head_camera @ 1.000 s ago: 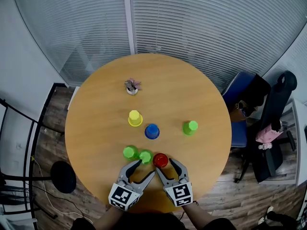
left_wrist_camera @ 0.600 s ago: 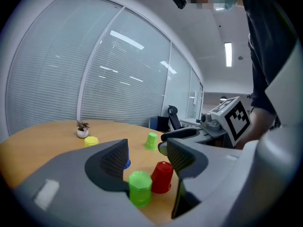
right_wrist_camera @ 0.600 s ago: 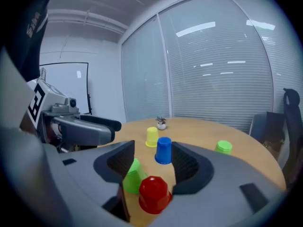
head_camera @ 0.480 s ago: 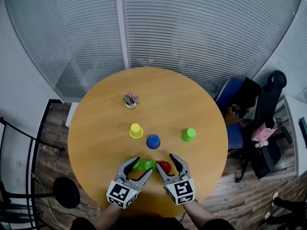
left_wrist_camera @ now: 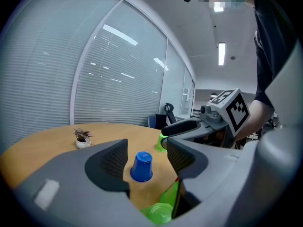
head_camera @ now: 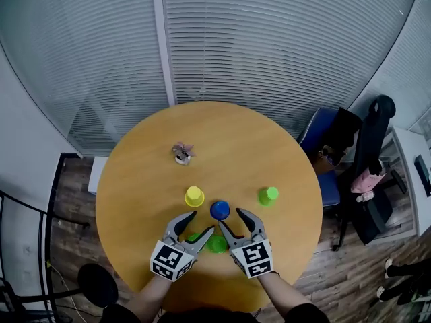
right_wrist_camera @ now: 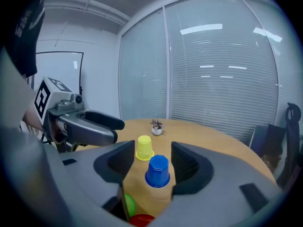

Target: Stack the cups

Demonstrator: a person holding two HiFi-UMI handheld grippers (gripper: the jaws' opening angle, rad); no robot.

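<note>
Now pre-grasp: your left gripper (head_camera: 201,223) and right gripper (head_camera: 232,219), low centre, both gape wide and empty; next, likely close on the upturned blue plastic cup (head_camera: 219,210).

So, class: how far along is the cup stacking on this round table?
Done: nothing yet. The yellow cup, blue cup and far green cup stand apart, upside down. A near green cup and red cup sit by the grippers. In hand: nothing. The left gripper and right gripper both have open, empty jaws, pointing towards the blue cup. Left: every cup to stack.
</note>
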